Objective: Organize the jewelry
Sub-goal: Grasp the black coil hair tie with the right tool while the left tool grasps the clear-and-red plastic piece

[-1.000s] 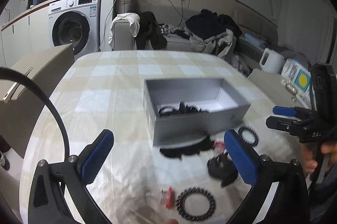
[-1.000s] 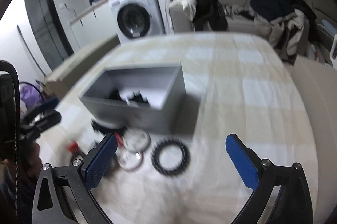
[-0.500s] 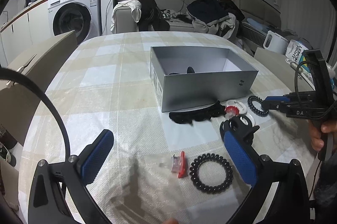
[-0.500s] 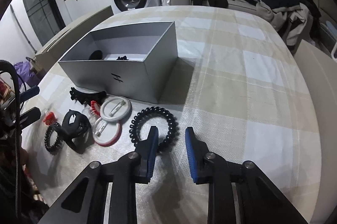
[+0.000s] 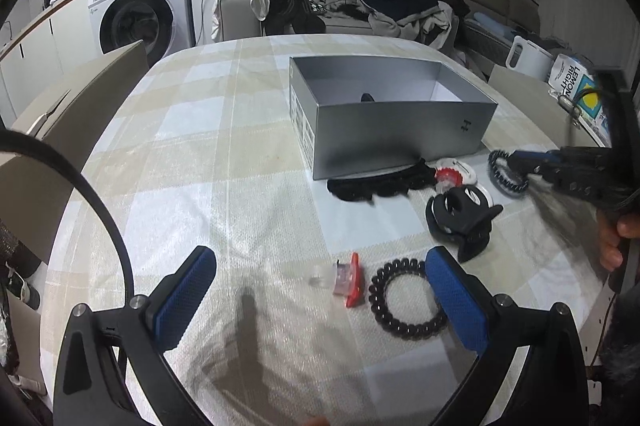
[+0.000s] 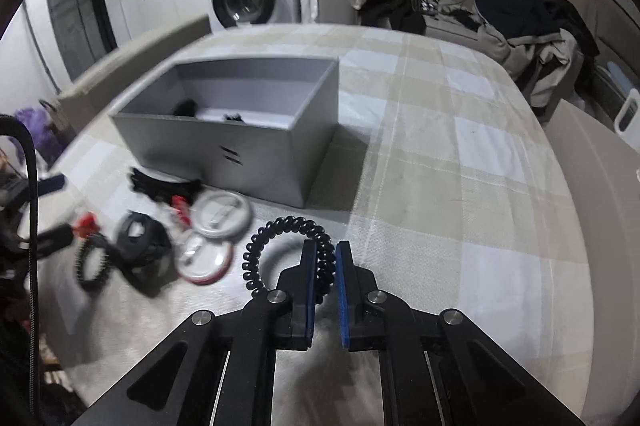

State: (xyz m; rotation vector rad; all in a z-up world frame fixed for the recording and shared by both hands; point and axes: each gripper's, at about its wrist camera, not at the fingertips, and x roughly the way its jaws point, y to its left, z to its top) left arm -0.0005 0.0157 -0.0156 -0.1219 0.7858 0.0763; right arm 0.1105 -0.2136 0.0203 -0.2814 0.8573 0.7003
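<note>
An open grey box (image 5: pixel 392 134) (image 6: pixel 240 146) stands mid-table with a few dark pieces inside. In front of it lie a long black hair clip (image 5: pixel 376 184), a black claw clip (image 5: pixel 460 216), two round white badges (image 6: pixel 218 216), a small red clip (image 5: pixel 352 280) and a black coil tie (image 5: pixel 404 302). My right gripper (image 6: pixel 325 258) is shut on a second black coil hair tie (image 6: pixel 280 226), pinching its right side; the left wrist view shows this gripper (image 5: pixel 520 158) at the far right. My left gripper (image 5: pixel 320 266) hangs open above the red clip and the near coil tie.
The table wears a beige checked cloth (image 5: pixel 200 146). A grey chair back (image 5: pixel 80 114) stands at its left edge. Behind are a washing machine (image 5: pixel 140 18) and a sofa piled with clothes (image 5: pixel 400 2). A person's hand (image 5: pixel 616 238) holds the right gripper's handle.
My right gripper's jaws went from wide open to shut on the coil hair tie. The left gripper sank a little toward the table, still open.
</note>
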